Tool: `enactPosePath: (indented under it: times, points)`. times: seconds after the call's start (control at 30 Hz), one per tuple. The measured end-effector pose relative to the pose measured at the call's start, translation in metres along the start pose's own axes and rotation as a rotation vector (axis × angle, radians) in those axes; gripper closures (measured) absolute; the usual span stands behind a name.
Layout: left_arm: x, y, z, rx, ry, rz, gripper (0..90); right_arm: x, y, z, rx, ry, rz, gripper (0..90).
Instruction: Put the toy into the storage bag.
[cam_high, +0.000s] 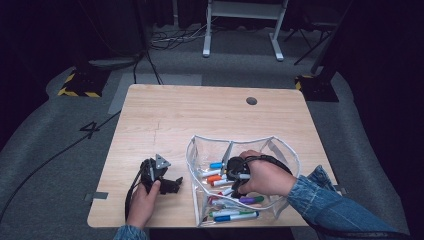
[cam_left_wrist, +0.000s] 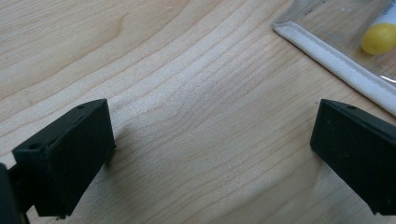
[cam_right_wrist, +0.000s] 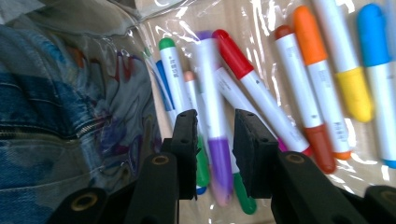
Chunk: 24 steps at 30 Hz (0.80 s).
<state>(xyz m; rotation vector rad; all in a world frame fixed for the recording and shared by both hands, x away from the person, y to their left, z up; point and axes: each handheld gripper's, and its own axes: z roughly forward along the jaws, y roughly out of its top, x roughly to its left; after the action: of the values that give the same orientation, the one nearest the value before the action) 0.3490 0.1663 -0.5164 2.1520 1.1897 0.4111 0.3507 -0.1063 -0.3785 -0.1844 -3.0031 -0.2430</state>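
- The right gripper (cam_right_wrist: 214, 135) is reaching into the clear pouch (cam_high: 200, 150) on the counter (cam_high: 165, 115), its fingers apart, straddling the purple marker (cam_right_wrist: 215, 140) unclamped.
- The left gripper (cam_left_wrist: 210, 154) is idling beside the pouch, fingers wide apart.
- Next, probably: closing squarely on that marker.

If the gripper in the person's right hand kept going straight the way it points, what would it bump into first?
Most likely the purple-capped marker: it lies between the jaws of the right gripper, inside the clear pouch. The pads do not seem to press on it yet, though depth is hard to judge.
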Motion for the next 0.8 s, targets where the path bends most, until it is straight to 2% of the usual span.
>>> enactPosePath:
  times: [0.1,0.23,0.27,0.37,0.43,0.6,0.7,0.77,0.8]
  points:
    - [0.000,0.000,0.000,0.000,0.000,0.000,0.0,0.001,0.000,-0.015,-0.073,-0.033,0.023,65.8]
    - [0.000,0.000,0.000,0.000,0.000,0.000,0.0,0.003,-0.007,-0.049,-0.205,-0.115,0.070,59.8]
    - [0.000,0.000,0.000,0.000,0.000,0.000,0.0,0.002,-0.010,-0.059,-0.242,-0.139,0.076,58.6]
    - [0.000,0.000,0.000,0.000,0.000,0.000,0.0,-0.004,-0.026,-0.088,-0.332,-0.223,0.134,57.1]
    - [0.000,0.000,0.000,0.000,0.001,0.000,0.0,-0.009,-0.040,-0.105,-0.379,-0.270,0.179,55.9]
    - [0.000,0.000,0.000,0.001,0.000,0.000,0.0,-0.031,-0.090,-0.135,-0.482,-0.361,0.345,56.0]
    - [0.000,0.000,0.000,0.001,0.000,-0.001,0.0,-0.045,-0.120,-0.140,-0.505,-0.393,0.435,56.0]
    - [0.000,0.000,0.000,0.001,0.000,-0.001,0.0,-0.056,-0.143,-0.138,-0.508,-0.408,0.503,56.3]
    - [0.000,0.000,0.000,0.001,0.000,0.000,0.0,-0.059,-0.150,-0.136,-0.511,-0.412,0.521,56.5]
